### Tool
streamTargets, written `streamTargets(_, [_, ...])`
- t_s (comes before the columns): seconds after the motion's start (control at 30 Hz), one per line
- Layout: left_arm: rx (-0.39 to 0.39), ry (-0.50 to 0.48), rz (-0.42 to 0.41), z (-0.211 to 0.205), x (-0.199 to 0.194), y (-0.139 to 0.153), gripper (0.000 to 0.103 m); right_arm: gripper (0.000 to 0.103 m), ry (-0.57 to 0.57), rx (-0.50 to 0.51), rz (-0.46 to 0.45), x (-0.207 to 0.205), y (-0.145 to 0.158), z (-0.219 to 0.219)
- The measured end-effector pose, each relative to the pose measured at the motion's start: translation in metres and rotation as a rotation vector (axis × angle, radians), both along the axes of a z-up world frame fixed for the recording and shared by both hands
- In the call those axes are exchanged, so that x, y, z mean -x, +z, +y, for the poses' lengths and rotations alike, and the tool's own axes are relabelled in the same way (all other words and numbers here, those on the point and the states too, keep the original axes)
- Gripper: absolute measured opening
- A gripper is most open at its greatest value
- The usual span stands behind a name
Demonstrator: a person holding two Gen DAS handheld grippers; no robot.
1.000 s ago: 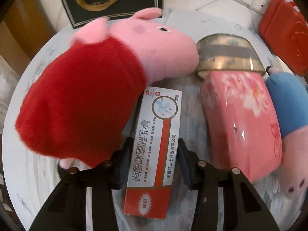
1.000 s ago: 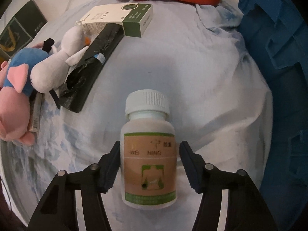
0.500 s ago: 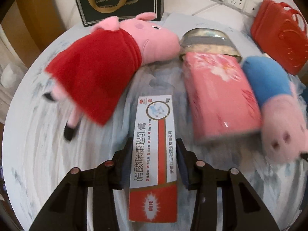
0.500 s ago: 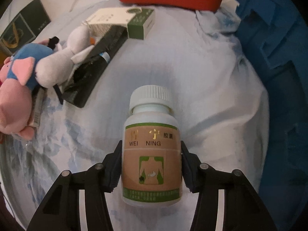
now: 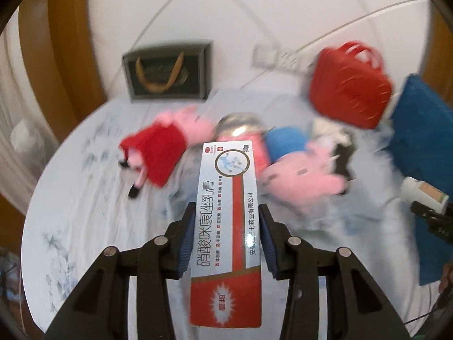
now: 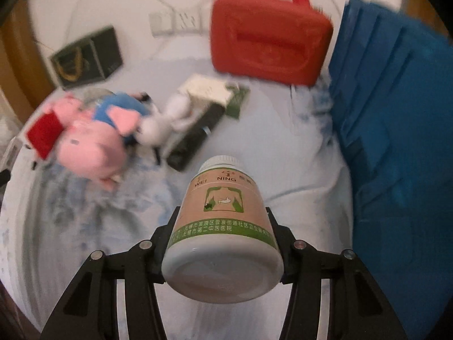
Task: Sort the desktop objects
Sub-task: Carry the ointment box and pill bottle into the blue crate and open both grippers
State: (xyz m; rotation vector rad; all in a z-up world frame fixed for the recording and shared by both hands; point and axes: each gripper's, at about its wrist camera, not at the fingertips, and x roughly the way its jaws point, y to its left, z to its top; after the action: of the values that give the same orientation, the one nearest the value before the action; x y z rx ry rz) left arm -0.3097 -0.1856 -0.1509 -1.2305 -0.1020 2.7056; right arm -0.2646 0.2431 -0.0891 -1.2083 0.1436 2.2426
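Observation:
My left gripper point(image 5: 226, 240) is shut on a white and red ointment box point(image 5: 226, 212) and holds it high above the round table point(image 5: 85, 212). My right gripper point(image 6: 223, 240) is shut on a white pill bottle point(image 6: 223, 221) with a tan label, lifted and tilted cap away; the bottle also shows at the right of the left wrist view point(image 5: 424, 195). On the table lie a pink pig in a red dress point(image 5: 161, 153), a pink pig in blue point(image 6: 93, 138), a small white plush point(image 6: 167, 119), a pink tin point(image 5: 259, 147), a black packet point(image 6: 195, 138) and a white and green box point(image 6: 215, 93).
A red plastic case point(image 6: 269, 42) stands at the back of the table. A blue crate point(image 6: 396, 141) sits at the right. A dark gift bag point(image 5: 167, 73) leans on the wall at the back left, beside wall sockets point(image 6: 175, 21).
Both grippers have risen well above the table with their loads. The right gripper closed on the bottle and tipped it so its base faces the camera.

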Motion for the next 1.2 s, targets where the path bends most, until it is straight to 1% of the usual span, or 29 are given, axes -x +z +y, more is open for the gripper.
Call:
streamTargets(0.07, [-0.008, -0.028, 0.048, 0.013, -0.016, 0.019, 0.041, 0.052, 0.028, -0.037, 0.055, -0.010, 0.025, -0.021])
streamTargets(0.17, [-0.021, -0.068, 0.110, 0.033, -0.037, 0.046, 0.041, 0.052, 0.059, -0.079, 0.108, -0.027, 0.053, -0.046])
streamTargets(0.33, [-0.045, -0.179, 0.179, 0.077, -0.067, 0.082, 0.041, 0.052, 0.071, -0.138, 0.214, -0.066, 0.097, -0.073])
streamTargets(0.47, [-0.061, -0.285, 0.240, 0.122, -0.090, 0.109, 0.041, 0.052, 0.049, -0.205, 0.277, -0.105, 0.134, -0.081])
streamTargets(0.63, [-0.100, -0.408, 0.306, 0.182, -0.118, 0.144, 0.041, 0.052, 0.008, -0.263, 0.362, -0.160, 0.175, -0.075])
streamTargets(0.7, [-0.114, -0.451, 0.335, 0.210, -0.130, 0.159, 0.041, 0.052, -0.012, -0.293, 0.397, -0.184, 0.192, -0.070])
streamTargets(0.77, [-0.133, -0.490, 0.355, 0.235, -0.141, 0.172, 0.041, 0.052, -0.038, -0.327, 0.412, -0.206, 0.207, -0.060])
streamTargets(0.9, [-0.155, -0.560, 0.392, 0.289, -0.162, 0.195, 0.041, 0.052, -0.102, -0.369, 0.429, -0.247, 0.226, -0.030])
streamTargets(1.03, [-0.165, -0.614, 0.396, 0.342, -0.177, 0.209, 0.041, 0.052, -0.173, -0.384, 0.436, -0.286, 0.235, 0.009])
streamTargets(1.2, [-0.148, -0.659, 0.383, 0.407, -0.191, 0.214, 0.041, 0.052, -0.237, -0.388, 0.418, -0.326, 0.235, 0.063])
